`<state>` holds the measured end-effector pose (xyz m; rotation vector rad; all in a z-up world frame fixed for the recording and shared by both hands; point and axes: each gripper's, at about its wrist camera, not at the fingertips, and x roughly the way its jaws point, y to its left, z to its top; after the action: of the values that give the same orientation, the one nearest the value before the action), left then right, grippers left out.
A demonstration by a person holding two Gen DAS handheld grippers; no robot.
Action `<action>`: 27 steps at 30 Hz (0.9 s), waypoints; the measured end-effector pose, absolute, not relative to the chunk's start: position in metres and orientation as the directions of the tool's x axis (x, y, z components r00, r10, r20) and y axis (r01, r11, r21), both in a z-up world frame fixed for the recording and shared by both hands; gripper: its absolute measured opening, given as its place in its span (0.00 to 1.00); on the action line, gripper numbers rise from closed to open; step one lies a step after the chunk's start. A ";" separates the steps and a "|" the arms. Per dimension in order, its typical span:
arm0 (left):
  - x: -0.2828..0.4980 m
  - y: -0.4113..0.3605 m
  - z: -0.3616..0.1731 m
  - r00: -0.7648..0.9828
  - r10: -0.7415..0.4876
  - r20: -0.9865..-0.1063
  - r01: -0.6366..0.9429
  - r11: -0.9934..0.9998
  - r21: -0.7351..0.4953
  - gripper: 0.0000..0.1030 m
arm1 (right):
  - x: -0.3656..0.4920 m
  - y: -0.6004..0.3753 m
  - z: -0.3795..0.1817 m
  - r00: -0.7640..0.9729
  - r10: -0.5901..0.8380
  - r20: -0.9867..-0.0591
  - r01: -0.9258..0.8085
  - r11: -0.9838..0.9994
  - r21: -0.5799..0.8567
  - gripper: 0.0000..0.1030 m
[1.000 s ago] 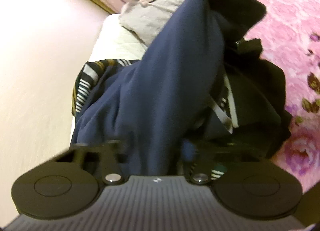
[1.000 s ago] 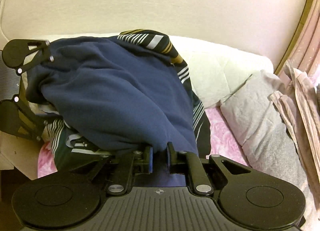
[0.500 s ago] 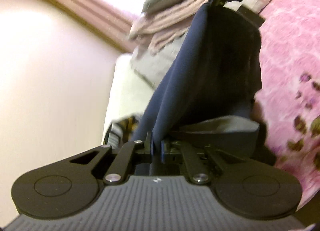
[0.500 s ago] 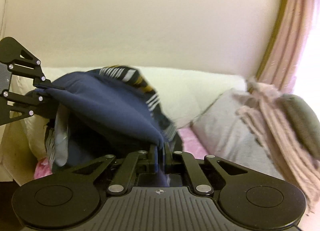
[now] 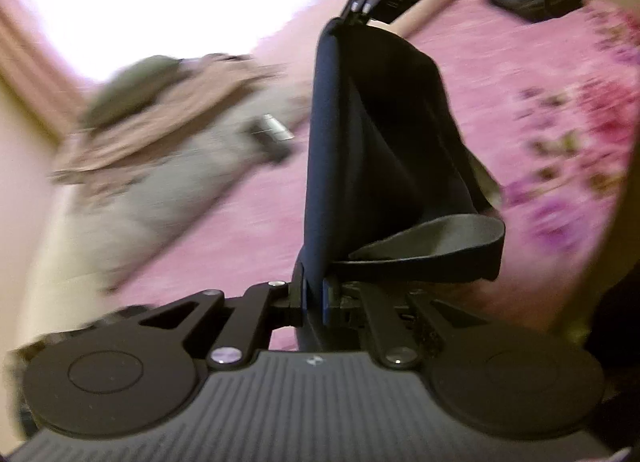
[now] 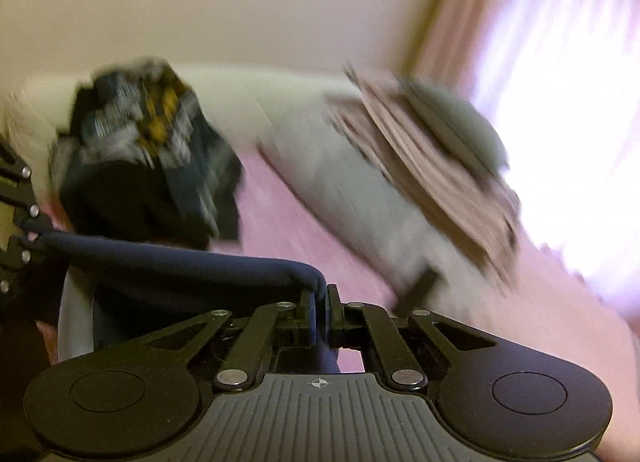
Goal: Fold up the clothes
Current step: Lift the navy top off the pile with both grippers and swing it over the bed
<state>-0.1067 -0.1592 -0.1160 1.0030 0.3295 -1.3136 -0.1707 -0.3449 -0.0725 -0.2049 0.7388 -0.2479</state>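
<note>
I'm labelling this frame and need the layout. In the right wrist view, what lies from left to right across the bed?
Striped dark clothes pile → grey folded cloth → beige folded stack with a grey-green item on top → pink curtain.

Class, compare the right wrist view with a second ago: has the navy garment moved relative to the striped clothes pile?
Yes. The navy garment draped over the striped clothes pile before; now it hangs stretched between the right gripper and left gripper, off and nearer the camera.
</note>
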 end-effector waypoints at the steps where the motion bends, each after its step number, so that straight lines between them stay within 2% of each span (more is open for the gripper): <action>1: -0.125 -0.169 -0.124 0.232 -0.646 -0.727 0.917 -0.105 0.385 0.06 | -0.197 -0.354 -0.078 0.682 -0.315 -0.660 0.175 0.946 -0.271 0.02; 6: -0.206 -0.203 -0.132 -0.002 -0.667 -0.745 0.907 -0.315 0.279 0.06 | -0.294 -0.382 -0.085 0.547 -0.437 -0.714 0.318 0.897 -0.306 0.01; 12: -0.255 -0.232 -0.108 -0.231 -0.710 -0.665 0.833 -0.498 0.242 0.06 | -0.367 -0.398 -0.048 0.417 -0.606 -0.677 0.499 0.775 -0.387 0.01; 17: -0.246 -0.237 -0.082 -0.300 -0.735 -0.608 0.847 -0.499 0.184 0.06 | -0.373 -0.398 -0.001 0.421 -0.684 -0.596 0.542 0.717 -0.440 0.02; 20: -0.214 -0.228 -0.080 -0.280 -0.736 -0.616 0.896 -0.431 0.107 0.06 | -0.343 -0.389 0.012 0.473 -0.679 -0.562 0.507 0.731 -0.457 0.02; 23: -0.174 -0.217 -0.096 -0.198 -0.715 -0.671 0.952 -0.304 0.043 0.15 | -0.291 -0.383 -0.009 0.532 -0.612 -0.586 0.425 0.791 -0.440 0.02; 24: -0.160 -0.210 -0.106 -0.153 -0.696 -0.702 0.968 -0.249 0.035 0.27 | -0.268 -0.381 -0.024 0.537 -0.578 -0.614 0.393 0.816 -0.424 0.03; 25: -0.146 -0.203 -0.116 -0.109 -0.672 -0.733 0.981 -0.193 0.031 0.35 | -0.245 -0.379 -0.042 0.537 -0.541 -0.647 0.360 0.841 -0.404 0.15; 26: -0.132 -0.196 -0.126 -0.066 -0.644 -0.762 0.990 -0.135 0.028 0.35 | -0.226 -0.379 -0.059 0.548 -0.506 -0.666 0.331 0.862 -0.383 0.34; 27: -0.120 -0.187 -0.135 -0.035 -0.620 -0.784 0.995 -0.097 0.031 0.35 | -0.212 -0.374 -0.077 0.559 -0.484 -0.673 0.297 0.875 -0.382 0.72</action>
<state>-0.1203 -0.1868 -0.1352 0.7670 0.6518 -1.5282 -0.2118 -0.3743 -0.0767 -0.2355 0.8625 -0.4652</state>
